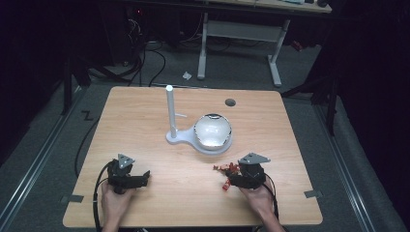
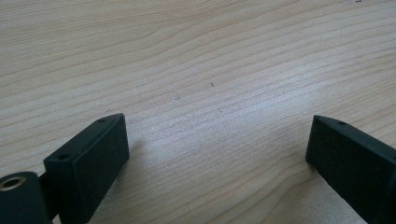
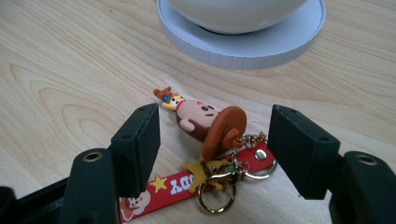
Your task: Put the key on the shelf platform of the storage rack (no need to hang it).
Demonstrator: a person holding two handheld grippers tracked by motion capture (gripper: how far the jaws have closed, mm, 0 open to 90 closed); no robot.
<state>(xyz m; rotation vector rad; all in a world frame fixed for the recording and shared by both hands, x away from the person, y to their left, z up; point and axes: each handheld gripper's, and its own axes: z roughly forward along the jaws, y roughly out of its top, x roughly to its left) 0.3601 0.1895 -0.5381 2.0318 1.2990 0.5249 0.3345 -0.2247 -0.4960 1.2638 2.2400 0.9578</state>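
Right gripper point(image 3: 212, 140): two black, block-shaped jaws with flat matte pads stand apart, straddling one keychain point(image 3: 205, 140) that lies on the tabletop point(image 3: 70, 56). Neither pad presses on it; a gap remains on each side. The keychain consists of one rubbery moulded figure with a tan body and a brown curled part, one red printed strap bearing yellow stars and white letters, one yellow star charm, and metal hardware: one split ring, one clasp, a short chain.

Left gripper point(image 2: 217, 140): jaws wide apart, nothing between them, over bare pale wood with fine parallel grain.

High view: one person's hand holds each gripper near the front edge, left gripper point(image 1: 142, 175) and right gripper point(image 1: 227, 175) well apart, each topped by a grey three-cornered plate. The keychain point(image 1: 228, 168) appears as a small red cluster at the right gripper's tip. One white stand point(image 1: 183, 137) with an upright round post and a disc base carries one glossy white bowl point(image 1: 212, 129). The right gripper view resolves the disc's ribbed rim point(image 3: 243, 56) and the keychain details; the post appears in the high view.
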